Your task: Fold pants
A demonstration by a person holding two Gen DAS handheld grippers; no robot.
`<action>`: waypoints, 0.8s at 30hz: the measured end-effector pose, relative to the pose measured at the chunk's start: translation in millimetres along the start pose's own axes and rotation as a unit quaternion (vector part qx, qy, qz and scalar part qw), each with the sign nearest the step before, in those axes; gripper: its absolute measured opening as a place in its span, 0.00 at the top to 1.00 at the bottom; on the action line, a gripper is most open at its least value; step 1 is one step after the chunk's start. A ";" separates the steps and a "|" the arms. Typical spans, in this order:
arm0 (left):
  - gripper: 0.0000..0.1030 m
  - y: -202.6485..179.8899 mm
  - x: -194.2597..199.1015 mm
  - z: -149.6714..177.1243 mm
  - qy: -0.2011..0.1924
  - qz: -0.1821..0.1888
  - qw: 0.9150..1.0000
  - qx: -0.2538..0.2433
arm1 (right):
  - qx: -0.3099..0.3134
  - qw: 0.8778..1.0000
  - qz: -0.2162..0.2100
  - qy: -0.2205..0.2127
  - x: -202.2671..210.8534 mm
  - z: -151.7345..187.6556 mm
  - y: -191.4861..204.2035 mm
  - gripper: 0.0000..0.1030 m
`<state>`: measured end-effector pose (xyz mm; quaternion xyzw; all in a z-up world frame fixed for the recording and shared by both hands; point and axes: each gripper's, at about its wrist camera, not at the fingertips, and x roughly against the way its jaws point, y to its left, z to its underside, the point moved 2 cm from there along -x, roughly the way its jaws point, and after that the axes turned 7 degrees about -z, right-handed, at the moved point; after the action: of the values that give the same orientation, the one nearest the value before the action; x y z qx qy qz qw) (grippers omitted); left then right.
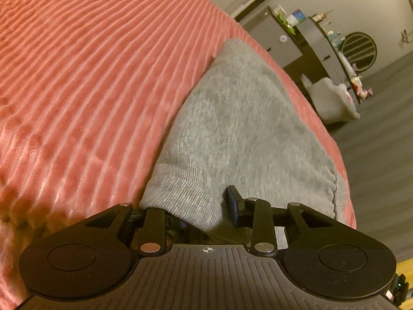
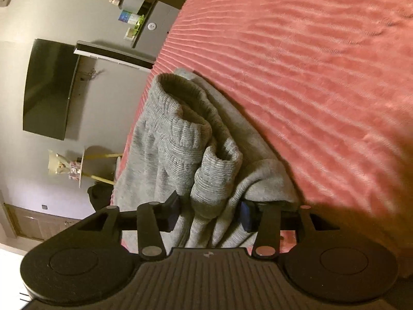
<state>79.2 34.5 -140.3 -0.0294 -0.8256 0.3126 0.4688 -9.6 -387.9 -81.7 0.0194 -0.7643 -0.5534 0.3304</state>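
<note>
The grey pants (image 1: pixel 245 118) lie along the edge of the bed, on the pink ribbed cover (image 1: pixel 90 77), with the floor of the room just beyond that edge. Both grippers are at the near end of the cloth, and the long axis of the pants runs away from them, parallel to the edge of the bed.

The left gripper (image 1: pixel 191 211) has a ribbed cuff (image 1: pixel 185 199) between its jaws. One finger (image 1: pixel 233 201) is visible beside the cuff and the other is hidden under the cloth, so I cannot tell if the pads press on it.

The right gripper (image 2: pixel 209 211) has its jaws half wide, with a thick bunch of ribbed cloth (image 2: pixel 214 180) between them. The cloth fills the gap and touches both pads, so it seems to be held, loosely.

In my judgement the coming fold depends on this direction: the held end must travel forward along the long axis, toward the far end of the pants. The two hands are about equally near to it.
</note>
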 end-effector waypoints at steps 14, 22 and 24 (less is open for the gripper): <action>0.48 -3.6 4.7 -2.4 0.021 -0.026 0.999 -0.017 | 0.100 0.993 0.068 0.005 35.7 -10.1 -3.2 0.26; 0.18 16.4 38.7 -14.4 0.032 -0.110 0.993 -0.022 | 0.121 0.993 -0.005 -0.004 40.0 -25.4 6.2 0.05; 0.17 19.1 55.3 -23.7 -0.019 -0.121 0.992 -0.031 | 0.117 0.993 -0.033 0.002 36.9 -31.5 6.2 0.04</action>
<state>62.5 80.3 -100.2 0.0620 -0.8414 0.2281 0.4859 -19.8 -426.3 -53.1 0.0844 -0.8219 -0.4709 0.3093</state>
